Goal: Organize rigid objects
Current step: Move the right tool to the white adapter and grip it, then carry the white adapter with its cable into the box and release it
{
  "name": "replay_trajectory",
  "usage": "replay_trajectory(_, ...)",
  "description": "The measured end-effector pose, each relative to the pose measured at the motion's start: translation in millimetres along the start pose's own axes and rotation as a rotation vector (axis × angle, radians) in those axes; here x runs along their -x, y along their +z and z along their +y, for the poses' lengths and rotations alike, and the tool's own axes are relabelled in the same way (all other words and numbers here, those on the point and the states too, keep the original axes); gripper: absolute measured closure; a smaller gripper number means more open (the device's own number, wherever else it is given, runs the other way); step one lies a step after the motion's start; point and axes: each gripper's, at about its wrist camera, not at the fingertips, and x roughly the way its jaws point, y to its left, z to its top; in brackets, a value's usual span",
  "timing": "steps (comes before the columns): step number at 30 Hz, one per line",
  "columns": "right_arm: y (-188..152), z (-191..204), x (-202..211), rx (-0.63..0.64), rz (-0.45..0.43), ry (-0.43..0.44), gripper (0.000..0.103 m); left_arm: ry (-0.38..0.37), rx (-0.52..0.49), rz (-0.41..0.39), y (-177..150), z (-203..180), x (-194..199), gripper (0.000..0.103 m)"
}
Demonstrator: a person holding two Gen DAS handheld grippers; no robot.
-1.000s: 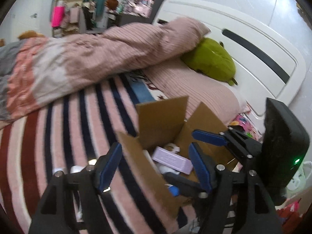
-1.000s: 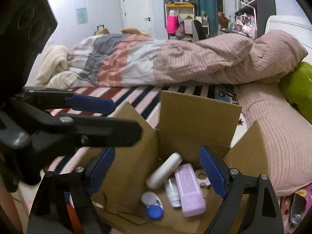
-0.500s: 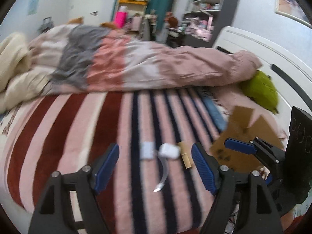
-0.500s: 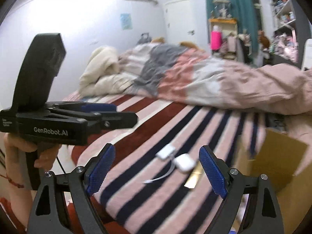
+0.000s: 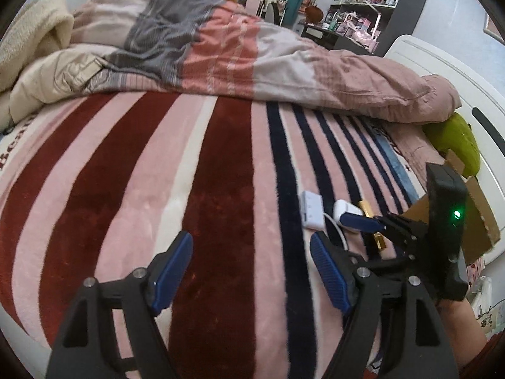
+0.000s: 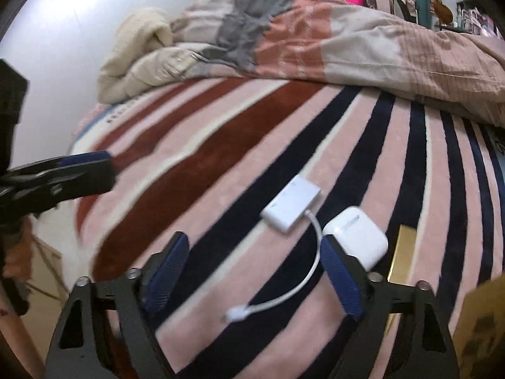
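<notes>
A white adapter (image 6: pixel 292 202) with a short cable, a white earbud case (image 6: pixel 358 239) and a gold stick (image 6: pixel 403 254) lie on the striped blanket. My right gripper (image 6: pixel 252 271) is open and empty, just in front of the adapter's cable. In the left wrist view the adapter (image 5: pixel 312 213), the case (image 5: pixel 345 210) and the gold stick (image 5: pixel 369 213) lie ahead to the right. My left gripper (image 5: pixel 252 268) is open and empty above the blanket. The cardboard box (image 5: pixel 479 218) stands at the right, behind the right gripper's body.
A rumpled quilt (image 5: pixel 221 44) runs across the far side of the bed. A green plush (image 5: pixel 454 139) lies by the white headboard (image 5: pixel 442 63). Shelves (image 5: pixel 363 0) stand beyond. The bed's edge (image 6: pixel 79 195) drops off at the left.
Both grippers have swung left, away from the box with its bottles, to the open blanket. The adapter, earbud case and gold stick are now close in front of the right gripper.
</notes>
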Motion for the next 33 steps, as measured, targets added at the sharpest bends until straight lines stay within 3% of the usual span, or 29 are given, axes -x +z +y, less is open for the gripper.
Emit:
replay_trajectory(6, 10.4, -5.9, -24.3, 0.000, 0.004, -0.039, 0.041, 0.010, 0.021, 0.028, -1.4, 9.7, -17.0, 0.029)
replay_trajectory(8, 12.4, -2.5, -27.1, 0.015, 0.012, -0.086, 0.060, 0.007, 0.023, 0.029, -2.3, 8.3, -15.9, 0.029)
replay_trajectory(12, 13.2, 1.4, -29.3, 0.062, 0.023, -0.148, 0.061, -0.004, 0.015, 0.014, -2.8, 4.2, -7.3, 0.029)
replay_trajectory(14, 12.8, 0.3, -32.3, 0.065, 0.041, -0.155, 0.052, 0.002, 0.009, 0.007, -3.5, 2.7, -1.4, 0.029)
replay_trajectory(16, 14.3, -1.3, -32.9, 0.043, 0.040, -0.160, 0.052, 0.008, 0.008, 0.005, -2.9, 3.1, 2.4, 0.029)
replay_trajectory(20, 15.0, 0.9, -30.8, 0.030, 0.046, -0.145, 0.063, 0.003, 0.017, -0.003, 1.7, 3.6, 12.6, 0.029)
replay_trajectory(25, 16.0, 19.7, 14.2, 0.081, -0.042, -0.094, 0.064, -0.055, -0.004, -0.025, 10.4, -18.7, 28.8, 0.029)
replay_trajectory(30, 17.2, 41.5, 91.2, 0.166, -0.174, -0.009, 0.064, -0.243, -0.037, -0.056, 26.5, -66.5, 47.0, 0.032)
replay_trajectory(32, 17.1, 45.3, 114.2, 0.187, -0.213, -0.007, 0.064, -0.294, -0.071, -0.057, 33.4, -91.1, 52.7, 0.052)
replay_trajectory(33, 16.1, 45.3, 126.2, 0.190, -0.233, -0.006, 0.064, -0.307, -0.095, -0.056, 36.9, -105.0, 55.1, 0.057)
